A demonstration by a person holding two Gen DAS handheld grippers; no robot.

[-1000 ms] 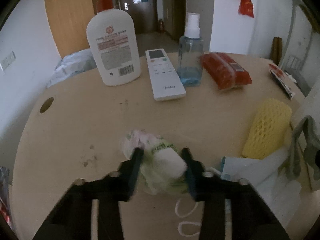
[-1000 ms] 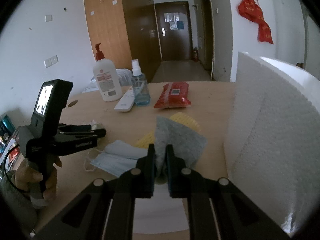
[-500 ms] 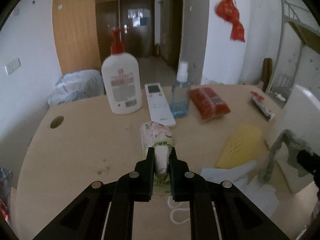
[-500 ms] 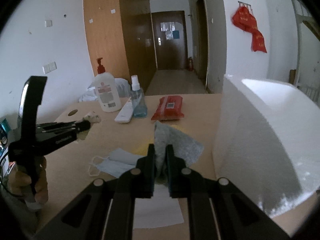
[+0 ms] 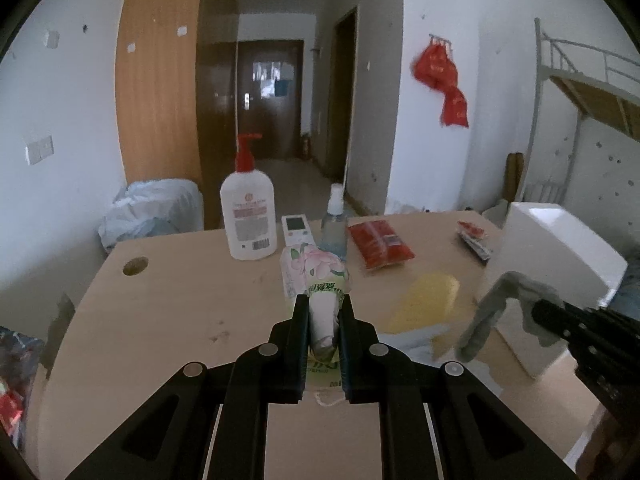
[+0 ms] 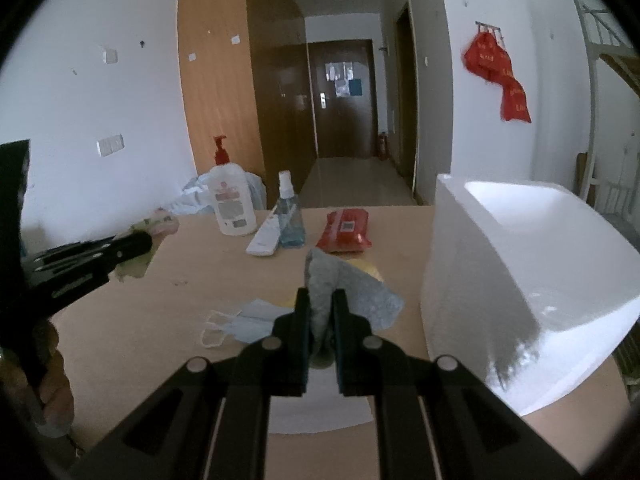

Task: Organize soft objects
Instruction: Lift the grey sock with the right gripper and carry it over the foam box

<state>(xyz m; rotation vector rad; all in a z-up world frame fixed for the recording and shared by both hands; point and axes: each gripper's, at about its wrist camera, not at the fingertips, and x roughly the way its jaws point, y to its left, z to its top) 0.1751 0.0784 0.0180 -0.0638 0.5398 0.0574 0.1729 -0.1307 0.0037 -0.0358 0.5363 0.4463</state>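
My left gripper (image 5: 324, 312) is shut on a floral tissue pack (image 5: 314, 272) and holds it above the wooden table (image 5: 180, 292); it also shows at the left of the right wrist view (image 6: 138, 246). My right gripper (image 6: 320, 304) is shut on a grey cloth (image 6: 344, 284), held above the table beside the white foam box (image 6: 520, 264). In the left wrist view the cloth (image 5: 496, 300) hangs in front of the box (image 5: 556, 256). A yellow foam net (image 5: 428, 300) and a blue face mask (image 6: 244, 320) lie on the table.
At the table's far side stand a white pump bottle (image 5: 248, 220), a remote (image 5: 296, 230), a blue spray bottle (image 5: 332, 228) and a red wipes pack (image 5: 378, 242). A small red packet (image 5: 472, 236) lies by the box. A cable hole (image 5: 135, 266) is at the left.
My left gripper closed on the tissue pack and lifted it off the table. My right gripper rose with the grey cloth beside the foam box.
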